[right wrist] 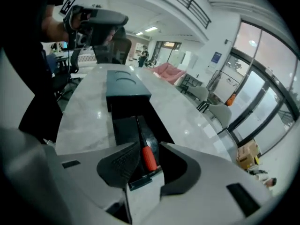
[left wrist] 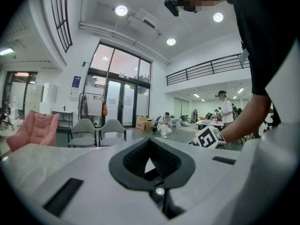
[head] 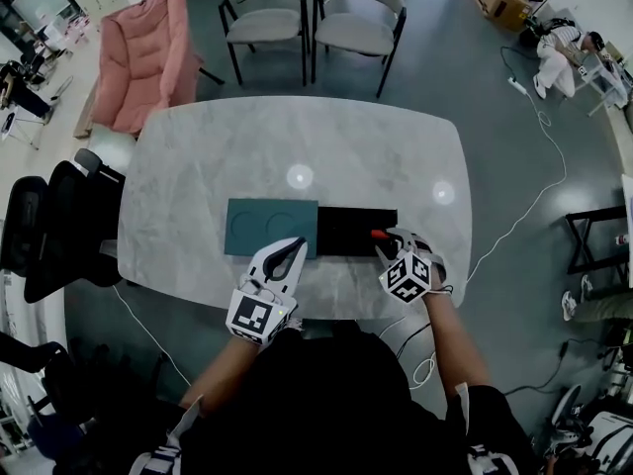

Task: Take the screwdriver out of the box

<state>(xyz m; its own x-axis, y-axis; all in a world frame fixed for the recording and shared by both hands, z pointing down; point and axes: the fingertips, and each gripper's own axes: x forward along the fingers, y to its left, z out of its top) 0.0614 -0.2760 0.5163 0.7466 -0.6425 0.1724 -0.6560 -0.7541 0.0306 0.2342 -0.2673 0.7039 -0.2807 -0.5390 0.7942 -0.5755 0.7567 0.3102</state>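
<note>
Screwdriver (right wrist: 150,159) lies in the black box (right wrist: 123,128), its red handle between the right hand-held gripper's (right wrist: 149,148) released jaws, placed for grasping.

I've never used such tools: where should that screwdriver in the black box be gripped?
By its red handle, from above. The screwdriver lies flat in the open box, walls on both sides, and the handle is its thickest part; the right gripper, jaws open, hangs over it.
</note>
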